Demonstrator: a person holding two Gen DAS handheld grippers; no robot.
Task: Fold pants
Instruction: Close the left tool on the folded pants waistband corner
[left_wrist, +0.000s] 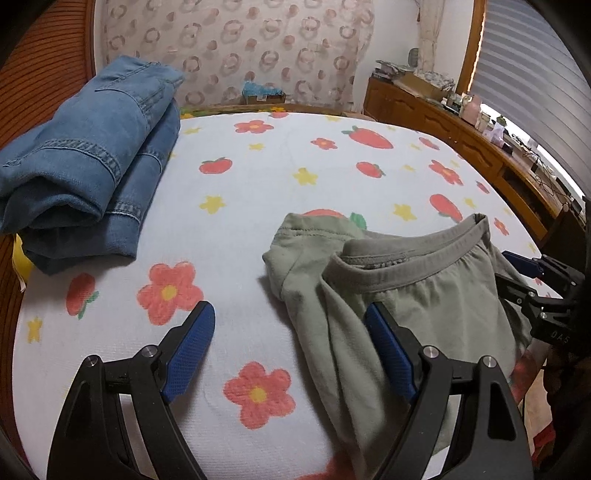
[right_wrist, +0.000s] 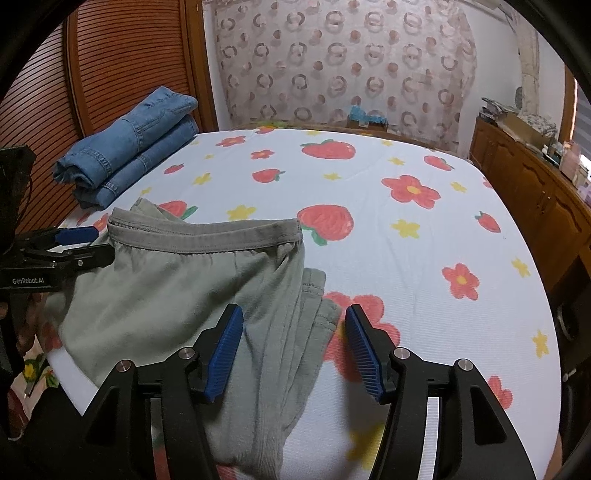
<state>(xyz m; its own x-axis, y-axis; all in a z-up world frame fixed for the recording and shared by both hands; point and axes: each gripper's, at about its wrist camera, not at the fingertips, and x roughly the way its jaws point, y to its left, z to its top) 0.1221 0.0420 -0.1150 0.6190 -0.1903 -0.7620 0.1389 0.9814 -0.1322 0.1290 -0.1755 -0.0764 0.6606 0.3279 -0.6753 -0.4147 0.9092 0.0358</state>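
Note:
Grey-green pants lie folded on the flowered bed sheet, waistband toward the far side. They also show in the right wrist view, with leg hems near the right edge of the pile. My left gripper is open, its right finger over the pants' left edge, and it holds nothing. My right gripper is open above the pants' right edge and empty. Each gripper shows at the side of the other's view.
Folded blue jeans lie at the bed's far left; they also show in the right wrist view. A wooden slatted headboard is on the left, a wooden cabinet with clutter on the right. A patterned curtain hangs behind.

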